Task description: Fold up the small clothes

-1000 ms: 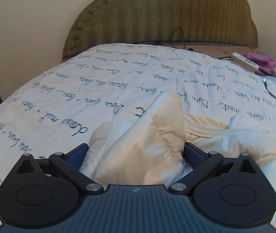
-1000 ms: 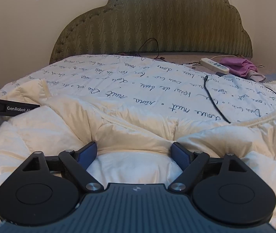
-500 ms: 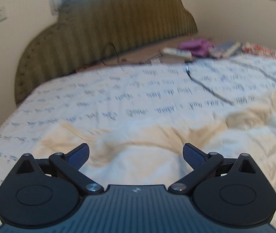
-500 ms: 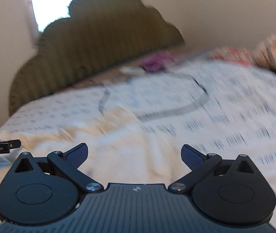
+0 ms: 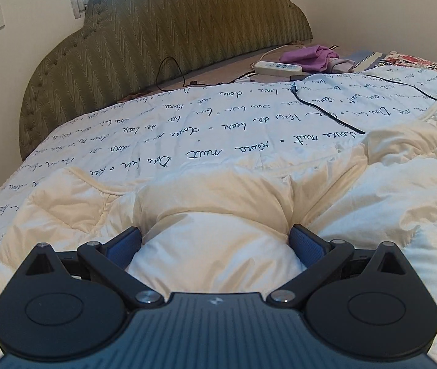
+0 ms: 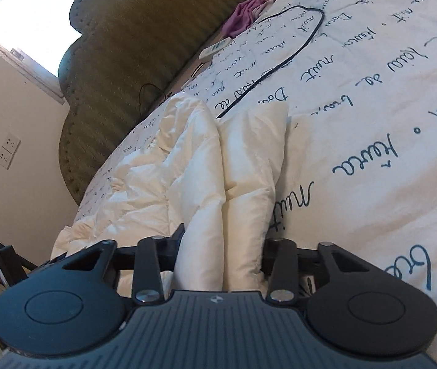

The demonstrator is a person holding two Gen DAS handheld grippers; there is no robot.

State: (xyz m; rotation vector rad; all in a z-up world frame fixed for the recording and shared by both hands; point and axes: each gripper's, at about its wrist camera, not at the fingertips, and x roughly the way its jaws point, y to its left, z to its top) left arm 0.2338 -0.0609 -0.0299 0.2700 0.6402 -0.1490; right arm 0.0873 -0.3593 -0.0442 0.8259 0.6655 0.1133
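Observation:
A puffy white quilted garment lies crumpled on the bed. My left gripper sits low over it, open wide, and a bulge of the fabric rises between its blue pads. In the right wrist view the garment stretches away in long folds. My right gripper is rolled to one side, and its jaws are closing on two thick folds at the garment's near end. The fabric fills the gap between the fingers.
The bed cover is white with blue handwriting. A black cable runs across it to a white power strip beside a purple cloth. A green padded headboard stands behind.
The right gripper rolled over and its jaws went from wide apart to narrow around the garment's folds. The left gripper swept sideways and came down over the garment, its jaws still wide.

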